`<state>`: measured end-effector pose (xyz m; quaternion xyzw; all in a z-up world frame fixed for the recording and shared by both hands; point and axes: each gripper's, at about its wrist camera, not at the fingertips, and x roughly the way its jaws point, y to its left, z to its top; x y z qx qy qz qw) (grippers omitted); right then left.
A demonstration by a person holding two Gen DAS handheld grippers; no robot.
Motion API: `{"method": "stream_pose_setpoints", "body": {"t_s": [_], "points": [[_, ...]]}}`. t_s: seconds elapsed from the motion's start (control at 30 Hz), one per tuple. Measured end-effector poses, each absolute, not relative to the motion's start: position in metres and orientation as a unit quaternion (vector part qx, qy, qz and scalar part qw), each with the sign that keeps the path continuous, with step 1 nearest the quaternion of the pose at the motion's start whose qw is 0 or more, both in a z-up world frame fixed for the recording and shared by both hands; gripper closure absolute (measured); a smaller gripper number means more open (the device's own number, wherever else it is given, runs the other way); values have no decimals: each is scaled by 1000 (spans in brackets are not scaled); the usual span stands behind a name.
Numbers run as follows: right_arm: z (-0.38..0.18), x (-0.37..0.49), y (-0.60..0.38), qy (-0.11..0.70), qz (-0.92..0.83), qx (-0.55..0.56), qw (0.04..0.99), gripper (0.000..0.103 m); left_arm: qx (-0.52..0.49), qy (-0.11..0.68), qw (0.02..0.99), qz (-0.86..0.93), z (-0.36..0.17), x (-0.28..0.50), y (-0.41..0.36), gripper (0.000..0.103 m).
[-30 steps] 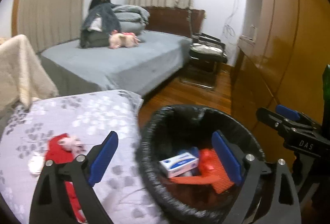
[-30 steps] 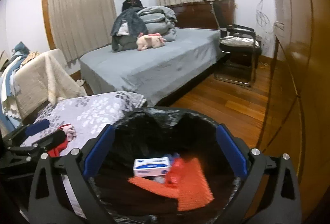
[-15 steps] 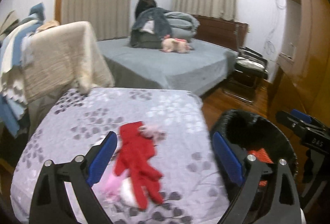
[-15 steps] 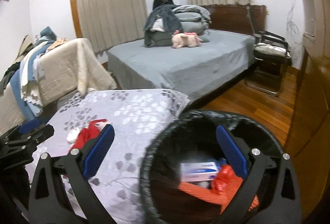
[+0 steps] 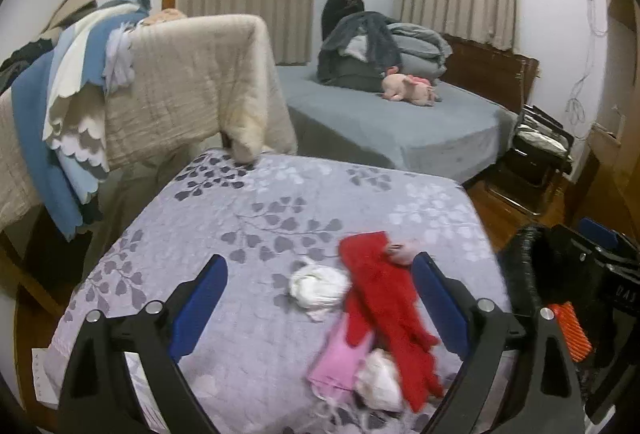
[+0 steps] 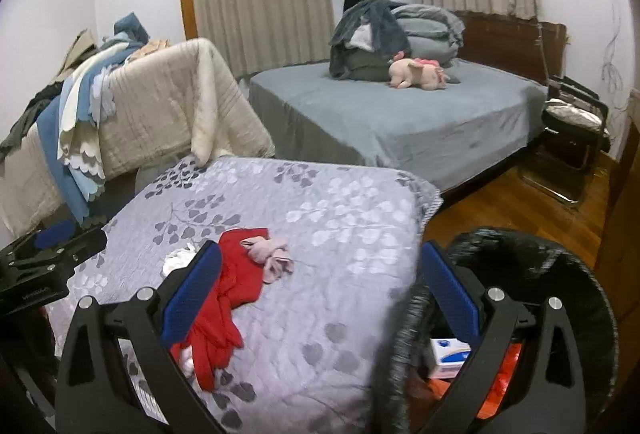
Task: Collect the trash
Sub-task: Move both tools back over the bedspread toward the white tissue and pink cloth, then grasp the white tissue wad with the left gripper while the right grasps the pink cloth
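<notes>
Since the earlier frames, both views have been swung leftward, away from the bin and onto the covered worktop (image 5: 248,218); the bin (image 6: 560,274), centred under both cameras a second ago, is now seen only at the right edge of each view.

The left hand-held gripper (image 5: 320,304) is held open above the worktop, its jaws spread wide with nothing between them. A red glove (image 5: 384,298), a white crumpled wad (image 5: 316,288), a pink piece (image 5: 340,358) and a second white wad (image 5: 380,378) are lying in a cluster near the worktop's right front part, close to the right jaw. A small pale pink scrap (image 6: 272,254) is resting against the glove's far end.

The right hand-held gripper (image 6: 320,298) is likewise held open and empty, straddling the worktop's right edge, with the bin just beside that edge. A white and blue box (image 6: 450,352) and orange trash (image 6: 508,366) are seen inside the bin.

Bare cloth is left across the worktop's far half. Draped blankets (image 5: 168,90) are touching its far left corner; a bed (image 6: 400,122) stands beyond.
</notes>
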<state>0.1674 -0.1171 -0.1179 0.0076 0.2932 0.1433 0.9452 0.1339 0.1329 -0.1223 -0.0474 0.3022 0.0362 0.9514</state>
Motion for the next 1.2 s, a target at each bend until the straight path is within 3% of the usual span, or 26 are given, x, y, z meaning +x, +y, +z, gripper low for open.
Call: {"method": "stream_pose_setpoints", "body": {"t_s": [0.5, 0.97, 1.03, 1.17, 1.2], "points": [[-174, 230, -66, 336, 140, -24, 931, 9, -56, 376, 924, 30, -193, 201, 160, 18], [-196, 253, -55, 353, 145, -30, 924, 13, -58, 417, 907, 2, -227, 228, 150, 19], [-198, 254, -54, 355, 147, -29, 923, 14, -63, 422, 905, -11, -230, 229, 148, 25], [-203, 257, -51, 361, 152, -28, 920, 16, -79, 420, 903, -49, -229, 231, 144, 58], [-204, 258, -50, 362, 154, -28, 919, 16, -83, 419, 903, -51, -227, 232, 144, 60]]}}
